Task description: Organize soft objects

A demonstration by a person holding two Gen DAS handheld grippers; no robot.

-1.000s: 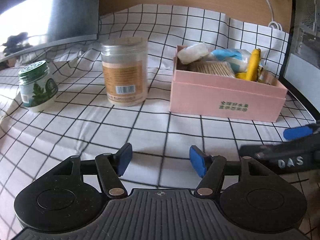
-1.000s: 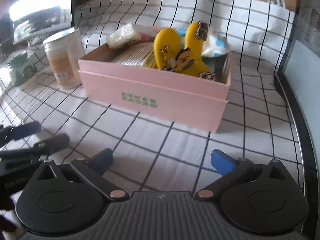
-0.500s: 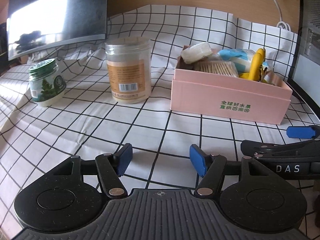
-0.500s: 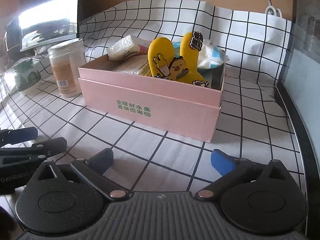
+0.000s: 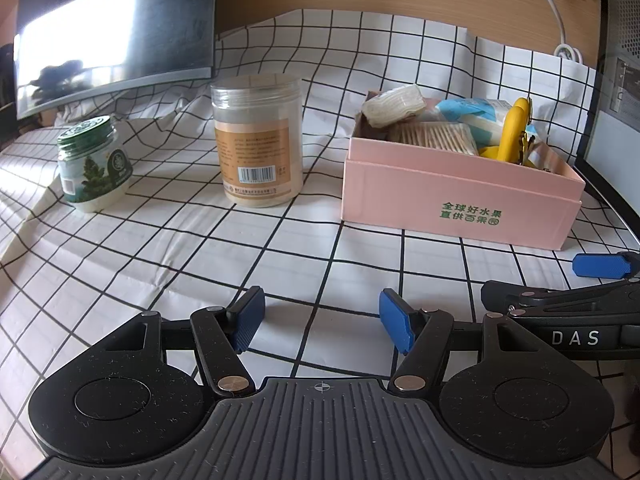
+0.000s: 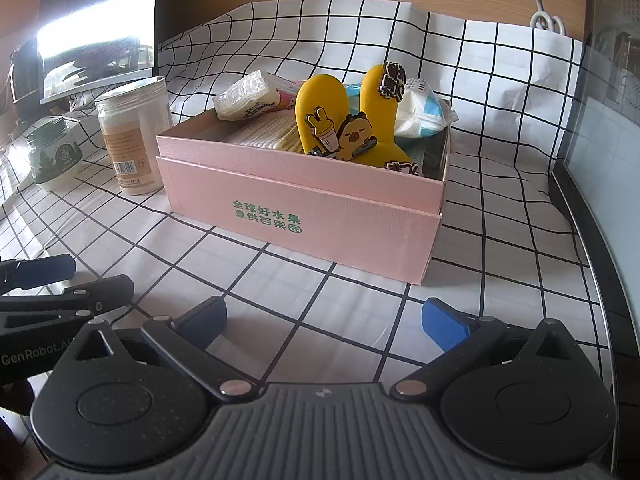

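Note:
A pink box (image 6: 304, 216) (image 5: 460, 208) stands on the checked cloth. It holds yellow slippers (image 6: 344, 120) (image 5: 514, 128), a white tissue pack (image 6: 248, 96) (image 5: 394, 106), a bag of cotton swabs (image 6: 268, 132) (image 5: 434, 138) and a blue-white pack (image 6: 422, 114) (image 5: 472, 114). My left gripper (image 5: 322, 318) is open and empty, low over the cloth, in front and left of the box. My right gripper (image 6: 324, 322) is open and empty in front of the box; it shows at the right edge of the left wrist view (image 5: 600, 266).
A clear jar with an orange label (image 5: 258, 140) (image 6: 134, 136) and a green-lidded jar (image 5: 92, 164) (image 6: 52, 152) stand left of the box. A monitor (image 5: 116, 28) is at the back left. A dark-framed panel (image 6: 600, 160) borders the right side.
Both grippers have drawn back and up from the box, so it looks smaller. Both stay open and empty.

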